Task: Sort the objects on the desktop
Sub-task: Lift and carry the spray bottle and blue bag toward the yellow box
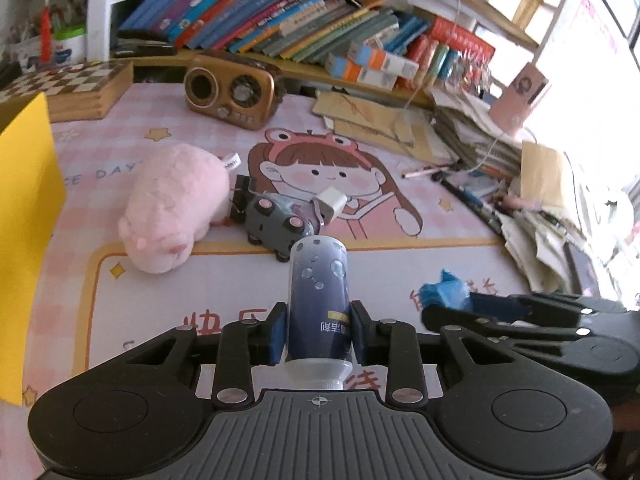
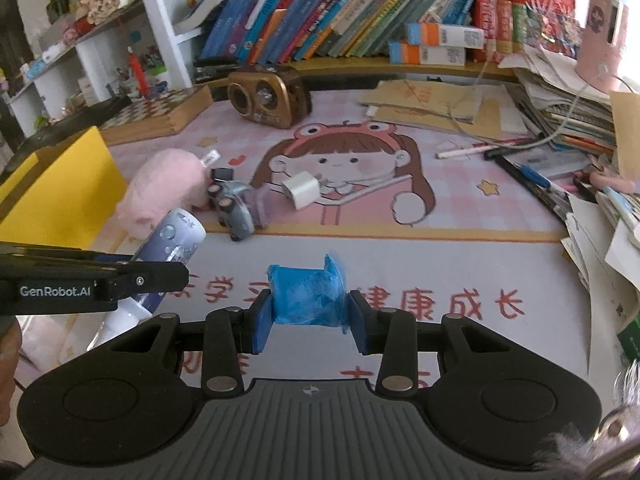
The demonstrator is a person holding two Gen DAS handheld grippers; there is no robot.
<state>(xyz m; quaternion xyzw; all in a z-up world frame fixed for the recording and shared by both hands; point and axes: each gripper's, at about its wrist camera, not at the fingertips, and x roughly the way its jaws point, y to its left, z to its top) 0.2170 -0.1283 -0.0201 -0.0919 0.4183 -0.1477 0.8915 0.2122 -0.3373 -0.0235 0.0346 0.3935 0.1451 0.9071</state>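
Observation:
My left gripper (image 1: 319,330) is shut on a dark blue bottle (image 1: 319,304) with a clear cap end, held above the desk mat; the bottle also shows in the right wrist view (image 2: 170,248). My right gripper (image 2: 306,316) is shut on a blue tissue pack (image 2: 306,294), seen at the right in the left wrist view (image 1: 446,294). On the mat lie a pink plush toy (image 1: 176,208), a grey toy car (image 1: 276,222), a black binder clip (image 1: 242,194) and a white charger plug (image 1: 332,202).
A yellow box (image 1: 24,216) stands at the left edge. A brown retro radio (image 1: 230,92), a chessboard box (image 1: 76,84) and a row of books (image 1: 280,16) line the back. Stacked papers and pens (image 1: 480,160) crowd the right side.

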